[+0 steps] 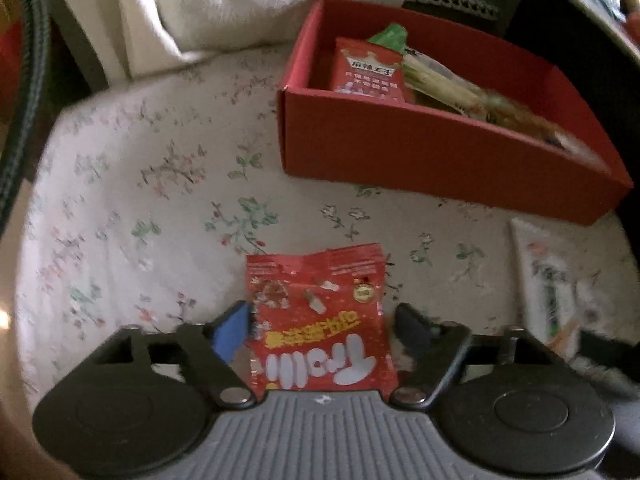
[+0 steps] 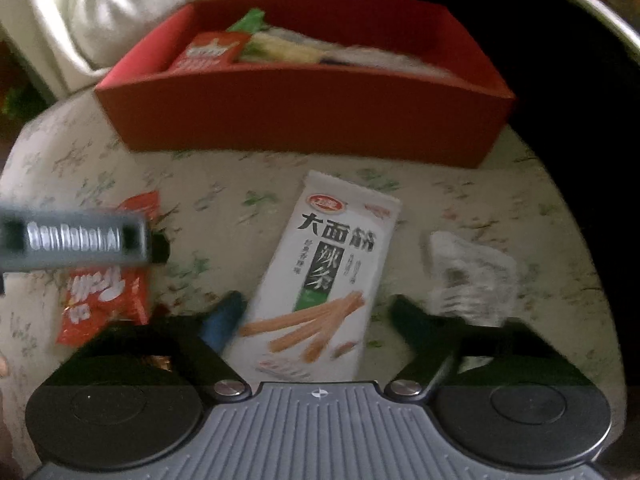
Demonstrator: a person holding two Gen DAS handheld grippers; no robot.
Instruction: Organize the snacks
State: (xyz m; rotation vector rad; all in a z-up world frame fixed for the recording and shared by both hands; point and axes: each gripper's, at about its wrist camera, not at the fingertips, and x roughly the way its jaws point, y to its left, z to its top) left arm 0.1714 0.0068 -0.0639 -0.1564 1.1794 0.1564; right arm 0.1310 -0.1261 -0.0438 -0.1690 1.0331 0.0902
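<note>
at the bottom centre of the left wrist view, the left claw (image 1: 320,320) stands with its fingers apart on either side of a red trolli snack packet (image 1: 320,320) that lies flat on the floral tabletop (image 1: 140,220); the blue-padded finger on the left sits at the packet's edge, while the dark finger on the right stands just clear of it, so nothing is pinched. in the upper right of that frame is an open red cardboard box (image 1: 420,144) resting on the same cloth, and inside it lie a red sachet (image 1: 368,72) with white print, a green-topped wrapper and some pale packets, too blurred to read. at the bottom centre of the right wrist view, the right claw (image 2: 316,312) is also spread, straddling a white spicy-strip packet (image 2: 324,272) that lies tilted on the cloth, top end pointing toward the box; the blue finger touches its left edge and the dark finger is apart from it. a crumpled clear wrapper (image 2: 468,272) lies to the right of that packet. at the left edge of this frame a grey lettered bar of the other gripper crosses over the red packet. white fabric (image 1: 240,4) fills the upper left of both frames.
</note>
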